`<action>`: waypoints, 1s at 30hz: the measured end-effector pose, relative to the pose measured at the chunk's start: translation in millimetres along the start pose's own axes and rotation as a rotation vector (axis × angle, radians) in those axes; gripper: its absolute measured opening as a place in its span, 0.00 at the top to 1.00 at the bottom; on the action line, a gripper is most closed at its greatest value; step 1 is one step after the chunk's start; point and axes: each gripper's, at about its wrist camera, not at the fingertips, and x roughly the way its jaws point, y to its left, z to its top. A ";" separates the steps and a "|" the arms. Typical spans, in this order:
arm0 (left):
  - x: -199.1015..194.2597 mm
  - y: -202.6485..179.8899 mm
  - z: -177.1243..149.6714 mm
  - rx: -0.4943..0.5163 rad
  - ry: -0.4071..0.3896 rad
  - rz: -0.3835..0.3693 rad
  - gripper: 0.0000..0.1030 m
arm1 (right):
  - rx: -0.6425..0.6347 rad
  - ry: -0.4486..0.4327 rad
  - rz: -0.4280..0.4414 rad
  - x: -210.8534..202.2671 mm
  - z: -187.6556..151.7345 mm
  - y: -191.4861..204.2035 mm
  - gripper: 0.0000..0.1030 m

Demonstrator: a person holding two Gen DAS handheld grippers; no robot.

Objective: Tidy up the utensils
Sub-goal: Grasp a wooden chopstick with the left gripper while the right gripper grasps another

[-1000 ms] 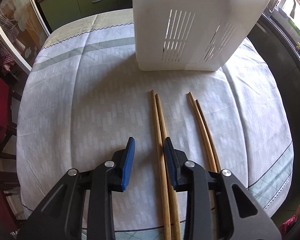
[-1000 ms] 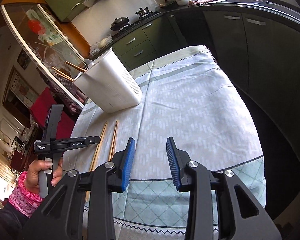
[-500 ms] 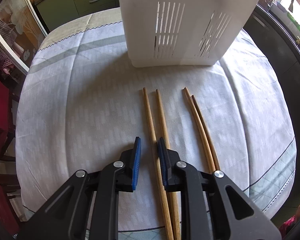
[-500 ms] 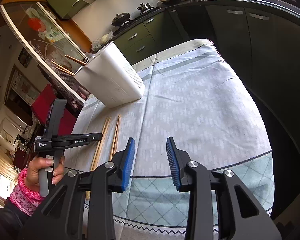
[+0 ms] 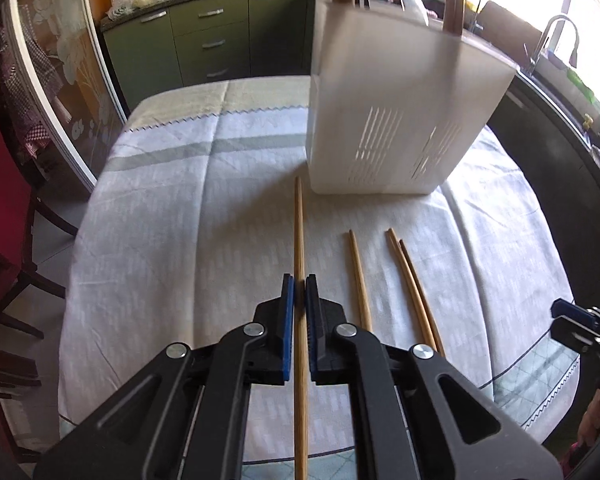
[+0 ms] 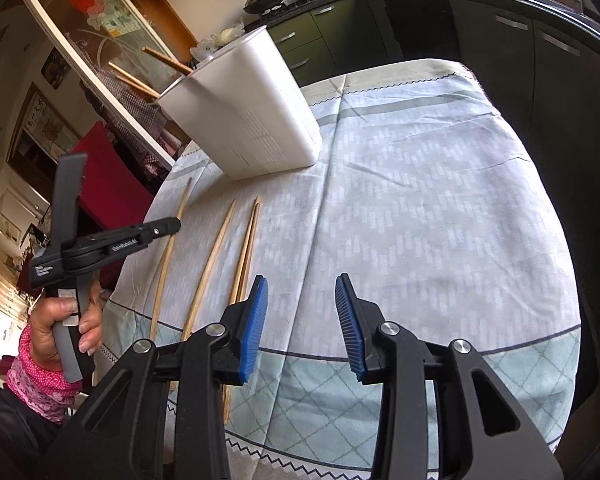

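My left gripper point(image 5: 299, 280) is shut on one wooden chopstick point(image 5: 299, 224) and holds it just above the cloth, its tip near the white slotted utensil holder point(image 5: 396, 112). A single chopstick point(image 5: 359, 276) and a pair of chopsticks point(image 5: 414, 288) lie on the tablecloth to the right. In the right wrist view the left gripper point(image 6: 162, 229) holds the chopstick point(image 6: 168, 256) left of the lying chopsticks point(image 6: 246, 248), and the holder point(image 6: 248, 120) has wooden utensils sticking out. My right gripper point(image 6: 301, 308) is open and empty above the cloth's near edge.
The table point(image 5: 172, 208) carries a pale patterned cloth. A red chair point(image 5: 0, 184) stands at its left. Green kitchen cabinets point(image 5: 216, 44) are behind, and a dark counter with a sink tap point(image 5: 556, 40) runs along the right.
My left gripper closed on the left chopstick of the left pair and lifted it, shifting it left of its mate. The right gripper stayed open and drifted slightly.
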 end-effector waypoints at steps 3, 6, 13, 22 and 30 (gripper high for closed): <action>-35.0 13.1 -4.8 -0.028 -0.134 0.002 0.95 | -0.064 0.048 -0.037 27.0 14.6 21.7 0.65; -65.5 28.3 -15.9 -0.058 -0.241 0.001 0.94 | -0.117 0.091 -0.077 54.0 28.6 40.1 0.65; -104.4 44.8 -46.5 -0.057 -0.368 0.020 0.94 | -0.178 0.195 -0.189 115.2 51.3 59.0 0.78; -112.7 53.1 -54.9 -0.054 -0.390 0.009 0.94 | -0.186 0.190 -0.195 120.4 54.1 72.5 0.80; -112.3 52.9 -56.0 -0.042 -0.391 0.003 0.94 | -0.236 0.228 -0.232 125.4 48.1 86.1 0.80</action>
